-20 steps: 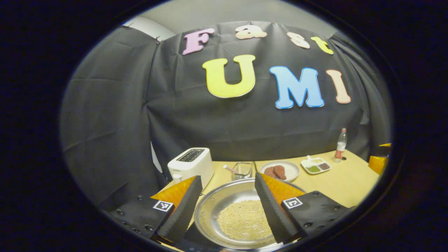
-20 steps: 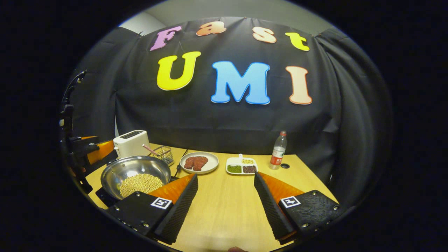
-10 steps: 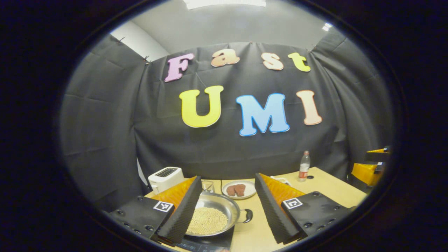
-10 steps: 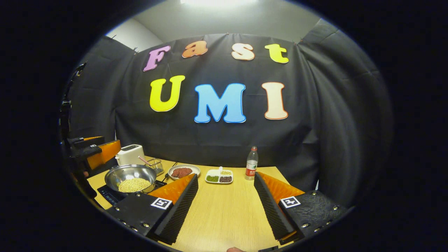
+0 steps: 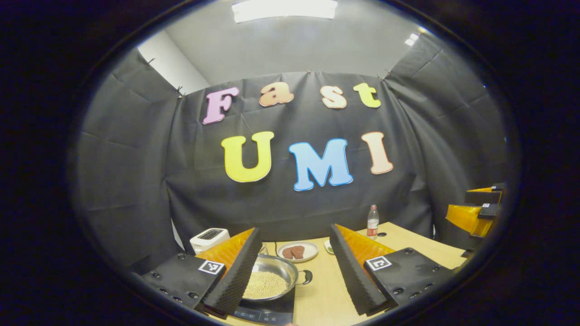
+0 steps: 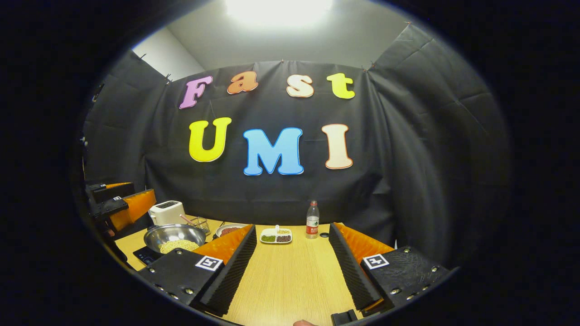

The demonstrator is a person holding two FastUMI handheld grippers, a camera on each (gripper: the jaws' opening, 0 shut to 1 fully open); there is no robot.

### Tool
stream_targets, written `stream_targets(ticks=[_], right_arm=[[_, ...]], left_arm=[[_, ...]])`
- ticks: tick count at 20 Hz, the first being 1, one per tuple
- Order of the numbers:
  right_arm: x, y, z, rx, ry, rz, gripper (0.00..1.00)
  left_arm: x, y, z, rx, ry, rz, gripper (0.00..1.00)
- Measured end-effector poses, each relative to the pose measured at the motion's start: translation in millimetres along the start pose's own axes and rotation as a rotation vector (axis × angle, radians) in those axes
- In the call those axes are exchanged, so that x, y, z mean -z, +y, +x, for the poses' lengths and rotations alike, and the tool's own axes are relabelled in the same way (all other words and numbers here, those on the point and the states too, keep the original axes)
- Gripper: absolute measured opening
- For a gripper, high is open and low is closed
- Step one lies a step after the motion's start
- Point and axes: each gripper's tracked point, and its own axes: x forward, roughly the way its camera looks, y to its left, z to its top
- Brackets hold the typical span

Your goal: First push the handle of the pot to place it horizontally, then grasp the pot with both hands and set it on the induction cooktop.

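Note:
A steel pot (image 5: 272, 283) with pale beans in it stands on the black induction cooktop (image 5: 267, 312); one small side handle (image 5: 308, 276) points right. My left gripper (image 5: 294, 271) is open, raised and pulled back from the pot, touching nothing. In the right gripper view the pot (image 6: 174, 235) sits on the cooktop (image 6: 145, 256) at far left. My right gripper (image 6: 292, 267) is open over bare tabletop, well to the right of the pot. The left gripper (image 6: 122, 203) shows at the left edge of the right gripper view, and the right gripper (image 5: 476, 210) at the right edge of the left gripper view.
On the wooden table (image 6: 290, 280) behind the pot stand a white toaster (image 6: 166, 212), a wire basket (image 6: 199, 224), a plate of meat (image 5: 297, 251), a divided dish of spices (image 6: 276, 236) and a plastic bottle (image 6: 311, 219). Black cloth walls enclose the table.
Both grippers have drawn up and back from the table, so the pot and table look smaller and lower. The pot has stayed on the cooktop. Both grippers remained open.

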Motion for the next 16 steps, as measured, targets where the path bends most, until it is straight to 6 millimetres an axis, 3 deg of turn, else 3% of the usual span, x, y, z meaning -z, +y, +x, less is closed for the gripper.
stream_targets(ticks=[1, 7, 9, 10, 16], right_arm=[[-3, 3, -7, 0.004, -0.006, -0.004, 0.97], [-13, 20, -41, 0.009, -0.038, 0.009, 0.96], [-18, 21, -48, 0.017, -0.049, 0.01, 0.96], [-18, 21, -50, 0.023, -0.053, 0.007, 0.96], [-24, 22, -62, 0.043, -0.062, 0.004, 0.96]], left_arm=[[-2, 4, -8, -0.002, -0.007, 0.002, 0.9], [-9, 19, -48, 0.005, -0.036, -0.003, 0.9], [-9, 23, -57, 0.009, -0.037, -0.012, 0.98], [-10, 24, -62, 0.01, -0.039, -0.013, 0.9], [-6, 34, -75, 0.013, -0.045, -0.025, 0.9]])
